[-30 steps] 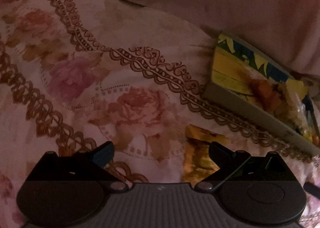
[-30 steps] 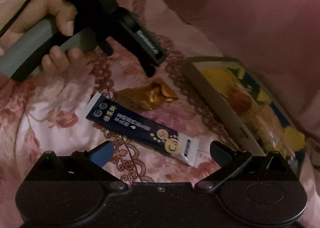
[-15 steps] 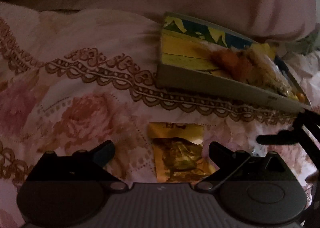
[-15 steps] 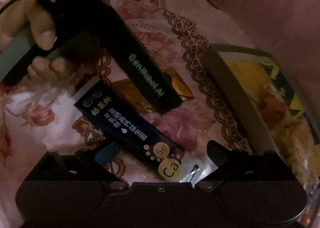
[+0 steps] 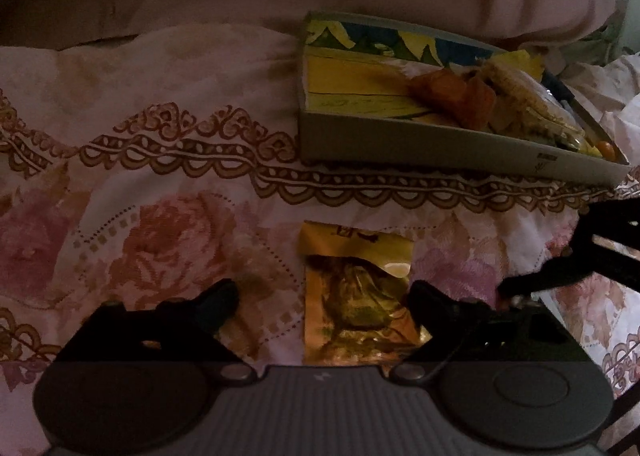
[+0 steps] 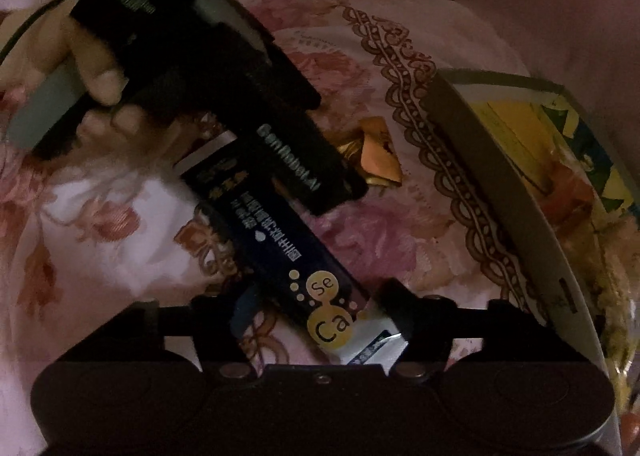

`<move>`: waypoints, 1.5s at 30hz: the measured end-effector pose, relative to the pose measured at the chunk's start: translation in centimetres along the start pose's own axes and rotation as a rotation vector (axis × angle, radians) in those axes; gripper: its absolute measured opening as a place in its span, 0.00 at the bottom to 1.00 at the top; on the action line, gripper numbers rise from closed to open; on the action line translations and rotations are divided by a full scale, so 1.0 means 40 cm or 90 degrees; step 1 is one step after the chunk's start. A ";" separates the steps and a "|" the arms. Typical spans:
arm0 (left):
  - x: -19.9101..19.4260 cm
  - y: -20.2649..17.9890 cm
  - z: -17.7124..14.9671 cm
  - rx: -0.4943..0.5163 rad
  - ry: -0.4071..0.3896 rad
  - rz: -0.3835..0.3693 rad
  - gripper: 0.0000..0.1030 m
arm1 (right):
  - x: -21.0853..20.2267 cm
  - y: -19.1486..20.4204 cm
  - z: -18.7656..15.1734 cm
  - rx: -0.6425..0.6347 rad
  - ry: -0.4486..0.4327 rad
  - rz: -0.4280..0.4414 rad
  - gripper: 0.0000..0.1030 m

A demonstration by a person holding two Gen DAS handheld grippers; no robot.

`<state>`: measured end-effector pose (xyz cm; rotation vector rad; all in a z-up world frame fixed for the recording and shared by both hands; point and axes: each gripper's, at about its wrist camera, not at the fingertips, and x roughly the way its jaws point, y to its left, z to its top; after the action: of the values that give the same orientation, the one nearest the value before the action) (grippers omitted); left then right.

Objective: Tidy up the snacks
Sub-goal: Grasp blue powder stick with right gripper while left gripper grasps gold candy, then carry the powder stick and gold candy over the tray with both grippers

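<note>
Both grippers have dropped onto the bedspread (image 5: pixel 168 128). The left gripper (image 5: pixel 322 298) is closing around the gold packet (image 5: pixel 356 296), not yet clamping it. The right gripper (image 6: pixel 320 314) is closing around the dark blue stick pack (image 6: pixel 280 240), its pads not yet gripping. Both snacks lie near the box (image 5: pixel 460 144), so both pickups are imminent.

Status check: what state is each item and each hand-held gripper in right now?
Gold foil snack packet: flat on bedspread, between closing left hand-held gripper fingers, ungripped.
Dark blue stick sachet: lying diagonally, end between closing right hand-held gripper fingers.
Grey shallow cardboard box: open, holding snacks.
</note>
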<state>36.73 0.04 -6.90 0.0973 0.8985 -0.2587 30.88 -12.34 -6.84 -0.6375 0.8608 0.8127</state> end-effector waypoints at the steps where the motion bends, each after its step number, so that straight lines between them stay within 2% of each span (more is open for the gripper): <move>1: -0.005 0.001 -0.001 0.001 -0.001 0.001 0.86 | -0.005 0.007 -0.003 -0.004 0.002 -0.008 0.59; 6: -0.025 0.012 -0.006 -0.004 -0.002 0.009 0.68 | -0.027 0.061 -0.024 0.000 0.010 -0.076 0.49; 9: -0.033 0.016 -0.005 0.009 -0.001 0.012 0.58 | -0.041 0.106 -0.034 -0.008 0.022 -0.120 0.47; 13: -0.045 0.033 -0.008 -0.014 0.009 0.000 0.57 | -0.056 0.108 -0.054 0.045 0.041 -0.145 0.46; 18: -0.070 0.035 -0.021 -0.069 0.016 -0.014 0.57 | -0.065 0.078 -0.073 0.127 0.032 -0.123 0.49; 23: -0.090 0.015 -0.027 -0.080 0.035 -0.019 0.57 | -0.051 0.062 -0.069 0.128 0.009 -0.103 0.51; 27: -0.097 0.011 -0.037 -0.089 0.038 -0.017 0.57 | -0.051 0.058 -0.070 0.133 0.008 -0.095 0.47; 32: -0.108 0.009 -0.045 -0.101 0.029 -0.008 0.57 | -0.079 0.072 -0.090 0.150 0.035 -0.135 0.43; 34: -0.114 0.011 -0.045 -0.110 0.026 -0.009 0.57 | -0.090 0.060 -0.105 0.195 0.040 -0.144 0.42; 37: -0.124 0.010 -0.044 -0.119 0.018 -0.018 0.57 | -0.117 0.045 -0.122 0.263 0.007 -0.159 0.40; 41: -0.143 -0.001 -0.041 -0.117 -0.004 -0.037 0.57 | -0.135 0.054 -0.122 0.252 -0.036 -0.210 0.40; 45: -0.164 -0.011 -0.039 -0.111 -0.034 -0.026 0.57 | -0.129 0.043 -0.118 0.243 -0.043 -0.249 0.40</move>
<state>31.54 1.12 -2.74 -0.0891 0.8676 -0.2193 25.52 -16.84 -5.16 -0.4176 0.7707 0.3020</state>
